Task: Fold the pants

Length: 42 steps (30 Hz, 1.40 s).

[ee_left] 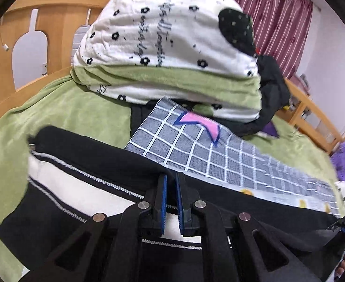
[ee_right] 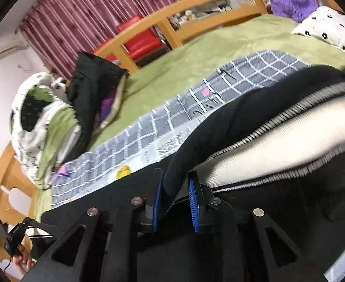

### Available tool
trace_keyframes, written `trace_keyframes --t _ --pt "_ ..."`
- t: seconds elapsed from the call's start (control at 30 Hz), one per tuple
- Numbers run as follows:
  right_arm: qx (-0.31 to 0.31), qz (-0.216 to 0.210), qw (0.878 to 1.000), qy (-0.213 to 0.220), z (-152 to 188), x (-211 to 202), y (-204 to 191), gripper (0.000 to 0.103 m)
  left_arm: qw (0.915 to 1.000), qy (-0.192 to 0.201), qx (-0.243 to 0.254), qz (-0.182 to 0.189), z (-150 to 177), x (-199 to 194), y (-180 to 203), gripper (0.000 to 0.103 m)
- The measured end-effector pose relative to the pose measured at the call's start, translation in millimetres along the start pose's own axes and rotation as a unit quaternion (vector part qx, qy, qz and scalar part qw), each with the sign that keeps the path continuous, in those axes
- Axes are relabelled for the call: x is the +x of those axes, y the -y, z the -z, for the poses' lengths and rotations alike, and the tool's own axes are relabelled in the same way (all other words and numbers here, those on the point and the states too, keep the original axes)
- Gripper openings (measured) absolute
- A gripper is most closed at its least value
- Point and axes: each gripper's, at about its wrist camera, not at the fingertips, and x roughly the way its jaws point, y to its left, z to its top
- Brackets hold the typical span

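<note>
Left tongs point(ee_left: 171, 198) nearly closed, pinching black fabric of the pants point(ee_left: 97, 155), right tongs point(ee_right: 176, 202) narrowly parted around a black fold, pants draped before both, grey checked blanket point(ee_right: 149, 129) beyond on green bed point(ee_left: 62, 115)

Our left gripper point(ee_left: 171, 183) reaches forward with its two blue-padded fingers point(ee_left: 162, 202) drawn close, only a narrow slit between them, black cloth pinched at the tips. Our right gripper point(ee_right: 176, 183) tilts slightly, its fingers point(ee_right: 193, 202) set a little wider and clamped on a thick dark fold. Our left hand point(ee_right: 23, 257) shows at the lower left of the right wrist view, wrapped around its handle.
</note>
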Motion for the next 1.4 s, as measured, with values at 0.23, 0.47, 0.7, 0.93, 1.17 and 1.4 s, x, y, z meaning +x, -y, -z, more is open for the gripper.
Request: trace_keyframes --t 0.23,0.47,0.7,0.93,1.17,1.4 --pt "-0.019 0.019 1.000 0.011 19 -28 11 0.041 0.9996 0.010 0.019 -0.018 9 -28 -2 0.055" --pt "-0.053 0.048 0.997 -0.027 85 -88 40 0.048 0.9983 -0.047 0.034 0.002 75 -87 -29 0.061" --pt "-0.006 0.061 0.996 -0.063 150 -116 93 0.053 0.9891 -0.131 -0.047 0.046 153 -93 -80 0.061" --pt "0.063 0.002 0.997 -0.055 137 -96 111 0.054 0.9796 -0.120 -0.131 0.094 141 -61 -95 0.061" --pt "0.104 -0.012 0.994 -0.033 101 -45 111 0.048 0.9729 -0.089 -0.196 0.085 118 -21 -89 0.056" --pt "0.120 -0.004 0.993 -0.010 82 -66 103 0.012 0.9812 -0.076 -0.159 0.079 91 -36 -71 0.010"
